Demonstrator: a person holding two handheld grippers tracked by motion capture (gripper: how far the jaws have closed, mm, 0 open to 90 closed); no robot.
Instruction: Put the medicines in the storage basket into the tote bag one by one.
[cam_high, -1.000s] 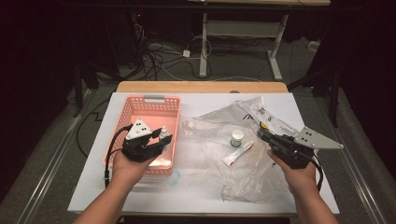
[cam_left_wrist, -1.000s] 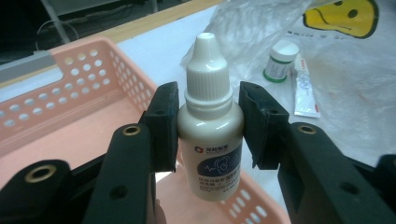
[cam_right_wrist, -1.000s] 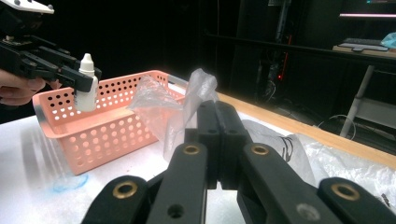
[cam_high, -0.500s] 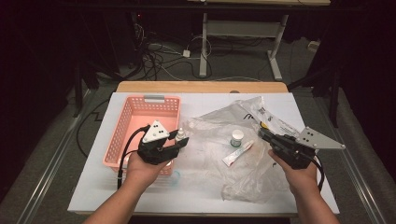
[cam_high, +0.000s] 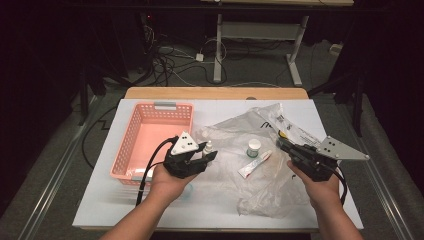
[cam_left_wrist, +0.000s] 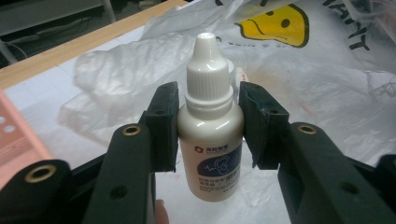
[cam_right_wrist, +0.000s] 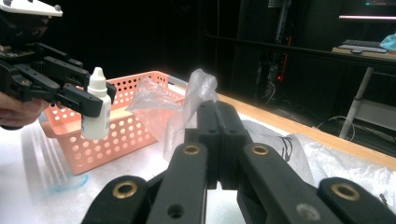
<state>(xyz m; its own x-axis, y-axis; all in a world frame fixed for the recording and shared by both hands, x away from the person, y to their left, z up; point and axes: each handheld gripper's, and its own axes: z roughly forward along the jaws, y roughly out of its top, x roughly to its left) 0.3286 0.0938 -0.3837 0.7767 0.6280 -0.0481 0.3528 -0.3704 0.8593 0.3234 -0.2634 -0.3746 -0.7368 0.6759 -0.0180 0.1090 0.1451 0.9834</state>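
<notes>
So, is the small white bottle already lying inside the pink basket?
No, the left gripper holds the bottle upright between its jaws, over the plastic bag.

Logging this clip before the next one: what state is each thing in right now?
Bottle: capped, upright, held off the table.
Left gripper: shut on the bottle.
Right gripper: shut, pinching the bag.
Bag: crumpled, spread on the table, one edge lifted.
Basket: upright, looks empty.
Tube: lying flat on the bag.
Jar: upright, lid on.
</notes>
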